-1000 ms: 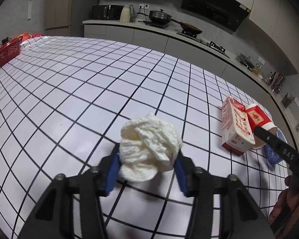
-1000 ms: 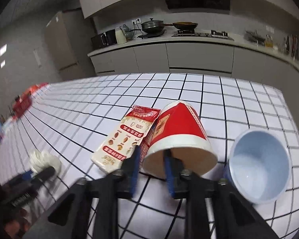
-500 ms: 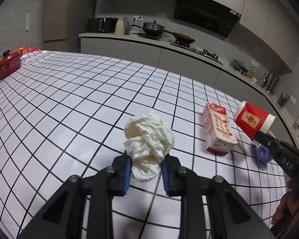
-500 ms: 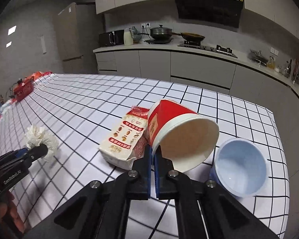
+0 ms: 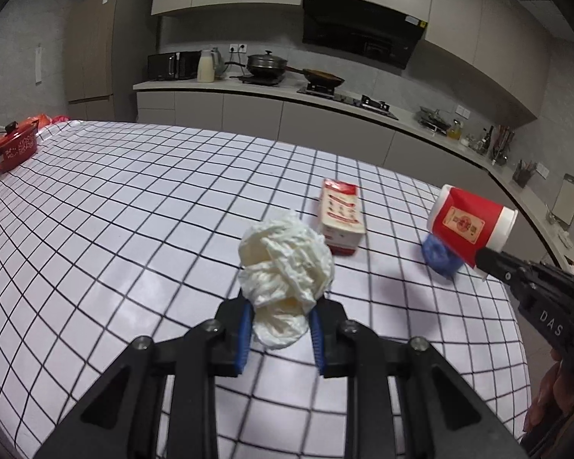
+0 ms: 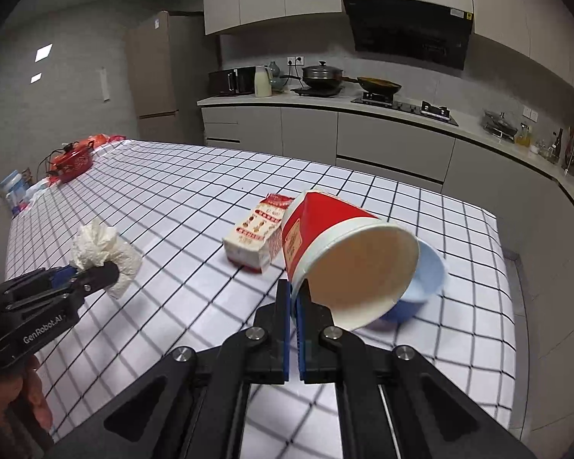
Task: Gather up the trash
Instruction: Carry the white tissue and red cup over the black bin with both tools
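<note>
The left gripper [image 5: 278, 338] held a crumpled white paper wad [image 5: 285, 273] above the checked bench [image 5: 134, 210], jaws closed on its soft, light bulk. The right gripper [image 6: 292, 329] pinched the red paper cup [image 6: 340, 252] by its thin rim, which looked easily crushed.

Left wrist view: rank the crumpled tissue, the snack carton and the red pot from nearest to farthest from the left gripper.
1. crumpled tissue, held between the left gripper fingers.
2. snack carton, lying on the table ahead, slightly right.
3. red pot, far left edge of the table.
</note>
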{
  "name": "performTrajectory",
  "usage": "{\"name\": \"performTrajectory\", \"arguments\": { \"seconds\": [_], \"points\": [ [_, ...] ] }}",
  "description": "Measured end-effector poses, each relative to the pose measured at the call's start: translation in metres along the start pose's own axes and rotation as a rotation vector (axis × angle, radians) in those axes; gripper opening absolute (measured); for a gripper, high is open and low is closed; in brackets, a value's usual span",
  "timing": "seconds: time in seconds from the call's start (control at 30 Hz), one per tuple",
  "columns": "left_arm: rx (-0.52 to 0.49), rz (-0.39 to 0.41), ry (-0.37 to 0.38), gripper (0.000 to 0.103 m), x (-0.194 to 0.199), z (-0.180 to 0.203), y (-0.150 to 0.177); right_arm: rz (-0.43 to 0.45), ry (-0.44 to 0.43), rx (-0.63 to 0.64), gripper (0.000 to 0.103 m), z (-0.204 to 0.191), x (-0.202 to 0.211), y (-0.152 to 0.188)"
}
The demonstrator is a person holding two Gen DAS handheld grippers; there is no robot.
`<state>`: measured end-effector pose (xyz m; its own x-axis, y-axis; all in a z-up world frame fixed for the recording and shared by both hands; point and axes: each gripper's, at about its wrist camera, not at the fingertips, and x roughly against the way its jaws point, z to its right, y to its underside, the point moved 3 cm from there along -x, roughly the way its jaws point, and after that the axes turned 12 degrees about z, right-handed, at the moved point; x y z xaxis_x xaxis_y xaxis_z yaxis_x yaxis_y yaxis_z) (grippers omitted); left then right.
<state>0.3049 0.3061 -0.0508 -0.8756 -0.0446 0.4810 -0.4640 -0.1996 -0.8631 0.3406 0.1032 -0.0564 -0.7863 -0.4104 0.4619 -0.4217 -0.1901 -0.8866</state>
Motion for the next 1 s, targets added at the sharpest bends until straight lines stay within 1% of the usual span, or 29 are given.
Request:
{"name": "performTrajectory", "arguments": {
  "seconds": [0.17, 0.27, 0.37, 0.53, 0.8, 1.0],
  "points": [
    [-0.023, -0.003, 0.022, 0.027, 0.021, 0.030, 0.011, 0.005, -0.010, 0.011, 0.003, 0.010, 0.042, 0.009],
    [-0.042, 0.000, 0.040, 0.027, 0.036, 0.055, 0.017, 0.009, -0.010, 0.009, 0.003, 0.022, 0.068, 0.015],
    [-0.053, 0.003, 0.060, 0.027, 0.051, 0.075, 0.023, 0.012, -0.006, 0.005, 0.003, 0.037, 0.099, 0.025],
    [-0.083, 0.001, 0.106, 0.027, 0.074, 0.121, 0.036, 0.010, 0.013, -0.018, 0.003, 0.069, 0.148, 0.044],
    [-0.139, -0.015, 0.194, 0.027, 0.096, 0.197, 0.059, -0.001, 0.105, -0.023, 0.003, 0.136, 0.222, 0.079],
    [-0.184, -0.028, 0.273, 0.027, 0.108, 0.257, 0.078, -0.017, 0.172, -0.042, 0.003, 0.188, 0.264, 0.104]
  ]
}}
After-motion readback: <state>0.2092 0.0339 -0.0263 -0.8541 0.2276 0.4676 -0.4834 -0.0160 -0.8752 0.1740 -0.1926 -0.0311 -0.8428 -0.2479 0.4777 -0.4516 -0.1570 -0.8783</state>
